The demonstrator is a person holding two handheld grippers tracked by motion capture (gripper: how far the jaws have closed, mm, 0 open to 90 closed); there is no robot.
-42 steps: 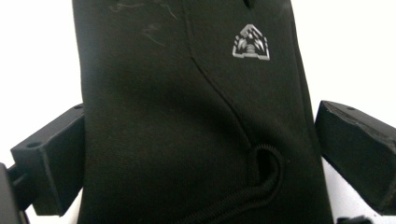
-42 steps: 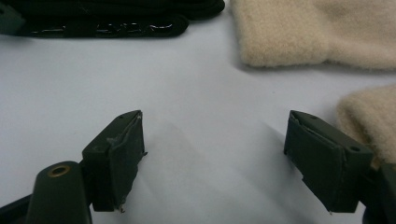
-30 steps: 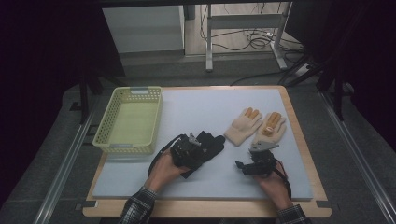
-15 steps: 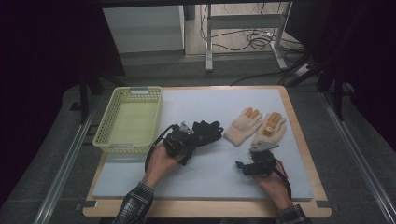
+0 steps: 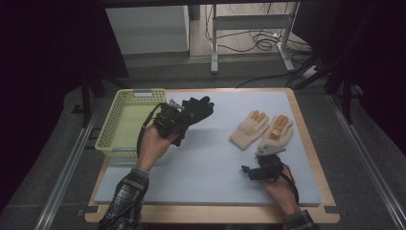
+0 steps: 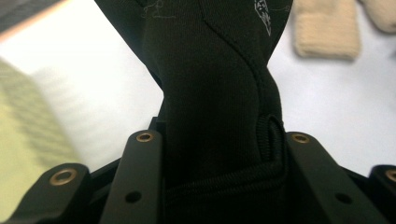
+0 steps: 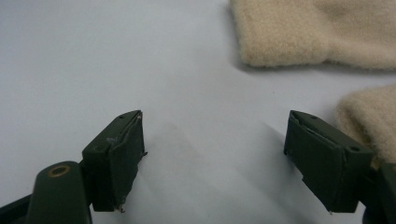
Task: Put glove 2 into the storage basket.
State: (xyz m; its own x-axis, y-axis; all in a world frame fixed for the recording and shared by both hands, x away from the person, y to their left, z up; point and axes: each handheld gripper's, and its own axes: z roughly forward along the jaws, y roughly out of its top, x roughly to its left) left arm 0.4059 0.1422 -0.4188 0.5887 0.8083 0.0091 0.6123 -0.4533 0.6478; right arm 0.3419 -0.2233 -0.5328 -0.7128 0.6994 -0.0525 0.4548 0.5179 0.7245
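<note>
Left hand-held gripper has its jaws clamped on a black glove, gripped low by the cuff end; in the left gripper view the cuff seam sits right between the jaws and the rest of the black glove rises away from the camera. Grip at the cuff makes sense: thickest bit of fabric, so less chance of slipping, and the fingers hang free w/o bunching. Glove is lifted off the worktop, just right of the basket, fingers pointing away from the person. Prob. on its way to the basket, judging by how close it's held to the rim.

Right hand-held gripper rests low on the worktop near the person's edge, jaws wide apart, holding nothing. In the right gripper view the right hand-held gripper faces bare worktop, w/ the cream gloves just ahead and one cuff close beside the right-side jaw. Looks parked & ready for the next pick.

Cream gloves lie flat as a pair, side by side & touching, orange fingertips pointing away, right half of the worktop, just beyond the right hand-held gripper.

Basket: yellow-green plastic mesh, at the left edge of the worktop. Nothing visible inside it; near wall partly hidden by the left hand.
</note>
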